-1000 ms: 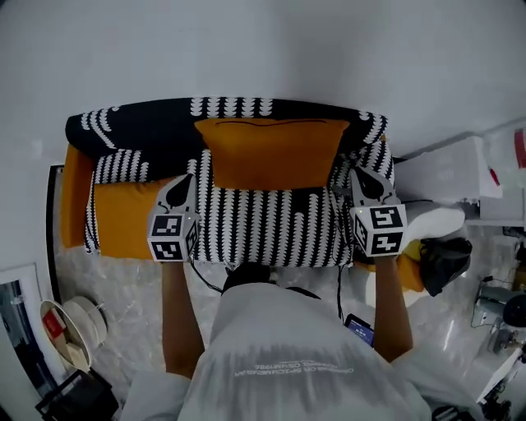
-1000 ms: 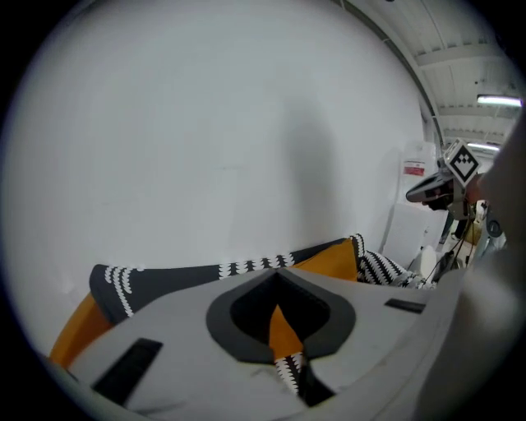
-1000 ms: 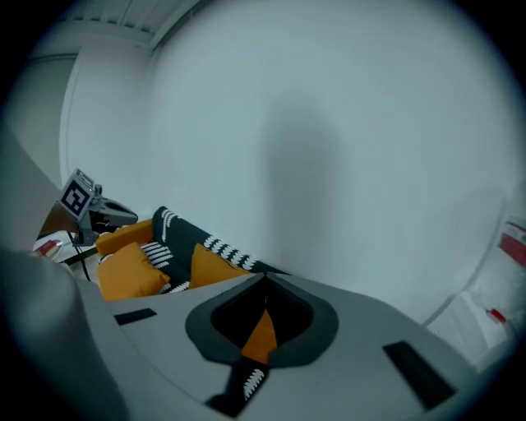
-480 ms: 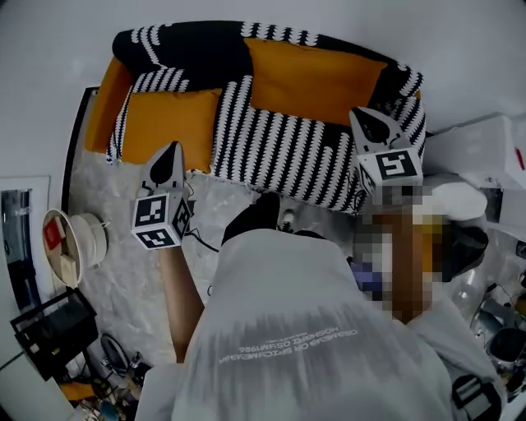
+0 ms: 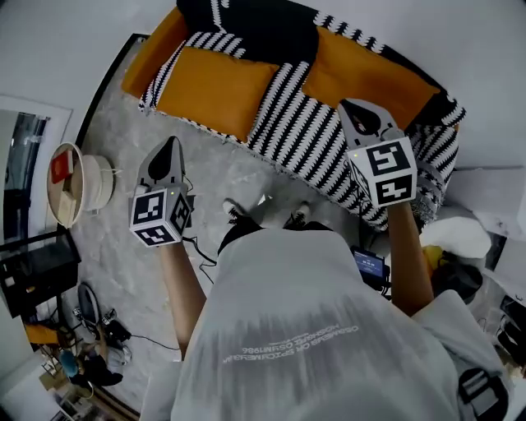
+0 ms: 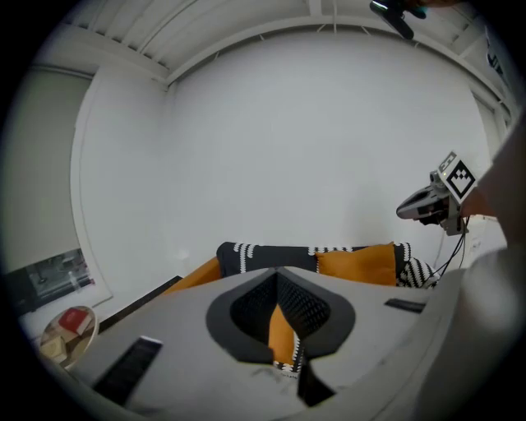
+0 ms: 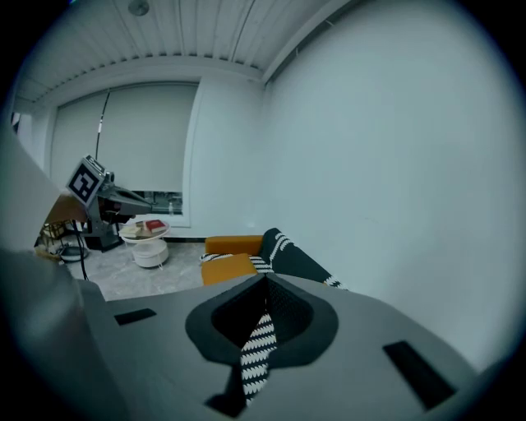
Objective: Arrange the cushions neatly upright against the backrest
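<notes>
head view, looking steeply down: a person stands on a pale marbled floor (image 5: 238,177) facing a sofa (image 5: 304,136) draped in a black and white patterned throw

one orange cushion (image 5: 366,70) stands upright against the dark backrest (image 5: 271,25) towards the sofa's right end. a second orange cushion (image 5: 215,86) lies flat on the left part of the seat; whether it is a loose cushion or the bare seat pad cannot be told

the left gripper (image 5: 168,156) hangs over the floor, in front of the sofa and apart from it. its jaws are clenched together on nothing, and only the distant sofa shows through the slit between them. the right gripper (image 5: 360,115) hovers over the sofa's front right part, jaws likewise pressed together and empty. neither touches a cushion

a small round white table (image 5: 103,177) stands to the left, and a dark cable (image 5: 197,247) trails on the floor near the person's feet

likely risks: jaws that stay clenched would only shove a cushion instead of gripping it, and a nudge could tip the upright one forward off the backrest. the throw looks loose, so a grab at the flat orange piece might pinch the fabric with it and drag the cover askew. a step forward could catch the cable
</notes>
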